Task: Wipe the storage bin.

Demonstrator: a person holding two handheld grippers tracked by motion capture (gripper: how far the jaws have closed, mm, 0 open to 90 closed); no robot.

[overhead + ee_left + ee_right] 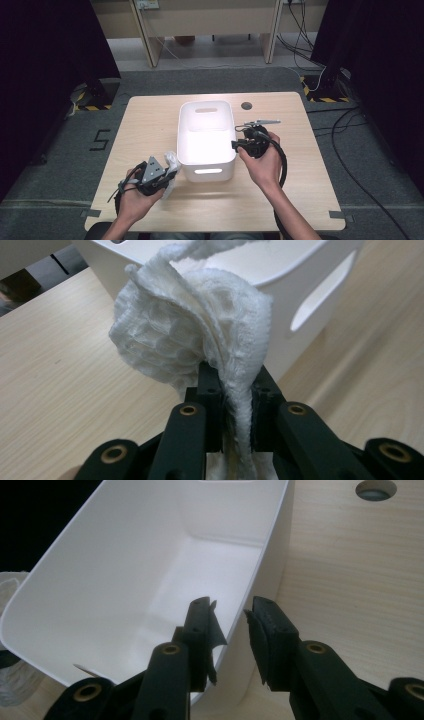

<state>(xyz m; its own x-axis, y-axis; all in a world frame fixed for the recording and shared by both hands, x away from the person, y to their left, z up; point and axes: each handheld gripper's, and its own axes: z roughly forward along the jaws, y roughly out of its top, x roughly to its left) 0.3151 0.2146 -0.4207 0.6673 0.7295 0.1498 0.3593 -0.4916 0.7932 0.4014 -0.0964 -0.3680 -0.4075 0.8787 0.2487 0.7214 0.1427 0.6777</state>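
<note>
White cloth (pixel 200 335) is pinched between the jaws of the left gripper (pixel 234 390); the pads clamp a fold of it, and the rest bunches up above the tips in a waffle-textured wad. In the high view the left gripper (pixel 159 175) sits at about 7 o'clock on the table (pixel 280 195), with the cloth (pixel 171 162) just beside the bin's near left corner, off the tabletop. Whether the cloth touches the bin wall I can't tell.

Right gripper (pixel 234 630): jaws partly apart, straddling the bin's right wall near its rim, one jaw inside and one outside. The pads do not press on the wall; a gap shows on the outer side. Nothing is held. In the high view the right gripper (pixel 240 145) is at the bin's right side, around 3 o'clock of it.

The bin (pixel 206 150), white plastic with handle slots at both ends, stands upright mid-table; its inside looks bare. A round hole (pixel 246 106) in the tabletop lies at 1 o'clock from the bin. A thin grey tool (pixel 260 122) lies just beyond the right hand (pixel 262 162).
</note>
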